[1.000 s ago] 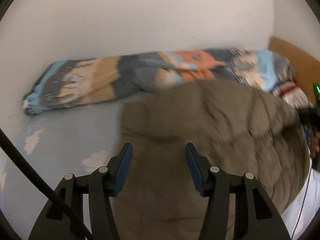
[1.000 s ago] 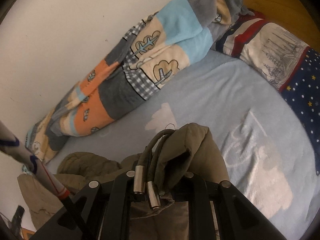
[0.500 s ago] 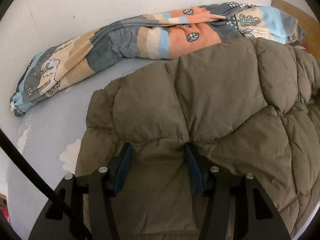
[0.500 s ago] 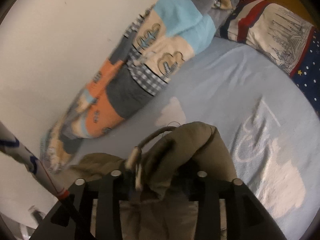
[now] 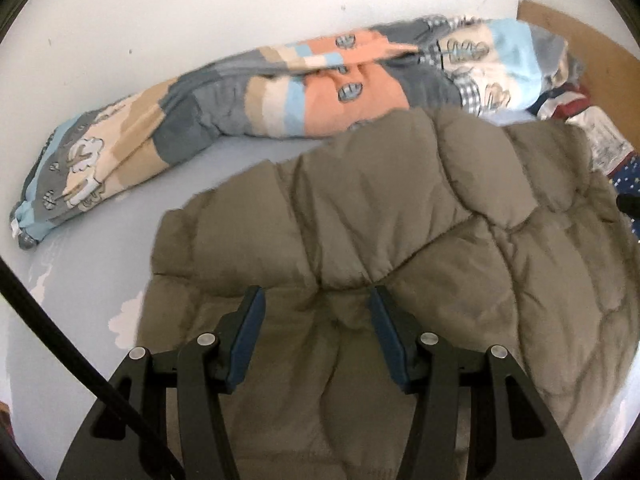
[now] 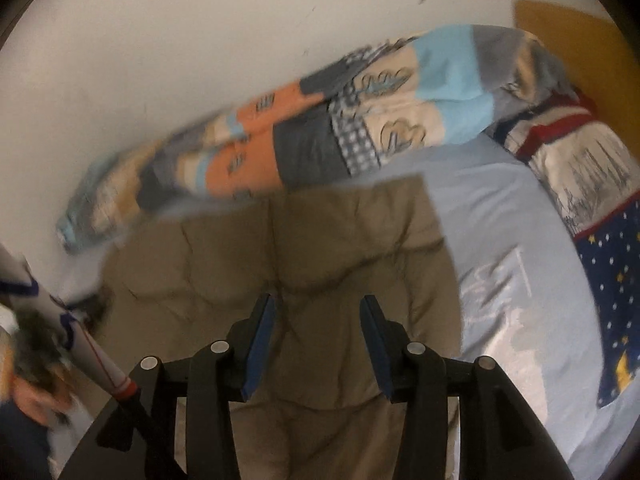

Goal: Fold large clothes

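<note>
A pale blue bed sheet [image 5: 88, 280] with white cloud prints covers a mattress set against a plain white wall [image 5: 240, 12].

The task's thing, a padded olive-brown jacket [image 5: 420, 220], lies spread on that sheet, quilted side up, its far edge reaching almost to the patchwork blanket [image 5: 280, 92] that is rolled up along the wall. In the right wrist view the same jacket [image 6: 304, 240] shows a straight far edge and a clean corner near the blanket.

By its look the jacket is soft, thick and springy: the stitched panels puff up, so a fold will likely want to open again unless pressed flat. It is probably bulky rather than heavy, and the smooth shell may slide on itself. I would take hold at a hem, a corner or a seam line, where the filling is thin and the pads can bite through a layer, not on the fat middle of a panel.

The left gripper [image 5: 316, 304] sits low over the near part of the jacket with its blue pads spread apart; the fabric bunches up between them, but neither pad seems to press on it. The right gripper [image 6: 318, 312] is opening, and its pads stand clear of the cloth below, with nothing pinched.

Farther out on the right lie a red-striped pillow [image 6: 576, 152] and a starred navy one [image 6: 616, 280], before a brown headboard [image 5: 568, 28].
</note>
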`<state>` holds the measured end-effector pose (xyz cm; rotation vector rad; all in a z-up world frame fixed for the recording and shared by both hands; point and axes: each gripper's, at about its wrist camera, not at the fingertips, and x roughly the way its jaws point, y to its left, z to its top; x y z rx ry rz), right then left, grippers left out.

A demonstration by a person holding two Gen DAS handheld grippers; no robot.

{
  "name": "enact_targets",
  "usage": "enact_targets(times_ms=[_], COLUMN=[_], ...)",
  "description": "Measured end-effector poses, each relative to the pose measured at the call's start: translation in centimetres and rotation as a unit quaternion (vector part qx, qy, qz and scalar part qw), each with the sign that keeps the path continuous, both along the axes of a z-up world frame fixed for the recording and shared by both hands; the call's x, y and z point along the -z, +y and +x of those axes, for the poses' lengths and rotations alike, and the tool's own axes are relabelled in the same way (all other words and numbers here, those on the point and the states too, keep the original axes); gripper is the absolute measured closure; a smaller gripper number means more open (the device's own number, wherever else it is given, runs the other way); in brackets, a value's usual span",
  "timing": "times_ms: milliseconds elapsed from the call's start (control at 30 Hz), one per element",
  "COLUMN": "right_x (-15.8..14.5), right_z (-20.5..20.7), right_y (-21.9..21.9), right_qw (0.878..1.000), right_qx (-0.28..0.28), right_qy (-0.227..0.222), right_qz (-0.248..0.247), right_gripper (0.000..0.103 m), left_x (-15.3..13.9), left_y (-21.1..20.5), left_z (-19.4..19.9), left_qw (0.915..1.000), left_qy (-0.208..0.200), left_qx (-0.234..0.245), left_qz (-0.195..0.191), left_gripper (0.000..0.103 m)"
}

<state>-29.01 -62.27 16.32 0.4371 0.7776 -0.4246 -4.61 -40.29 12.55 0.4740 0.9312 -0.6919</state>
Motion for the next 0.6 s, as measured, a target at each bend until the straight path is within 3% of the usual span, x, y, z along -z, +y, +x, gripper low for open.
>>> enact_targets(times_ms=[200, 300, 467, 600], right_x=[5.9, 8.2, 9.9, 8.3], right_z=[3.1, 3.4, 4.1, 4.1], right_y=[-0.4, -2.0, -3.4, -2.3], right_qw=[0.996, 0.995, 0.994, 0.993], right_qx=[-0.021, -0.007, 0.009, 0.022], right_qy=[0.082, 0.094, 0.098, 0.112], right_qz=[-0.027, 0.014, 0.046, 0.024], right_gripper=[0.055, 0.055, 0.056, 0.056], left_x=[2.4, 3.4, 4.6, 2.2], left_y=[-1.2, -1.9, -2.9, -1.1], left_z=[1.8, 2.2, 2.8, 1.0], left_qw=[0.9995, 0.9991, 0.9975, 0.9979], left_qy=[0.02, 0.021, 0.019, 0.023], left_qx=[-0.017, -0.02, -0.036, -0.045], left_qz=[0.016, 0.032, 0.058, 0.039], left_gripper=[0.044, 0.041, 0.036, 0.041])
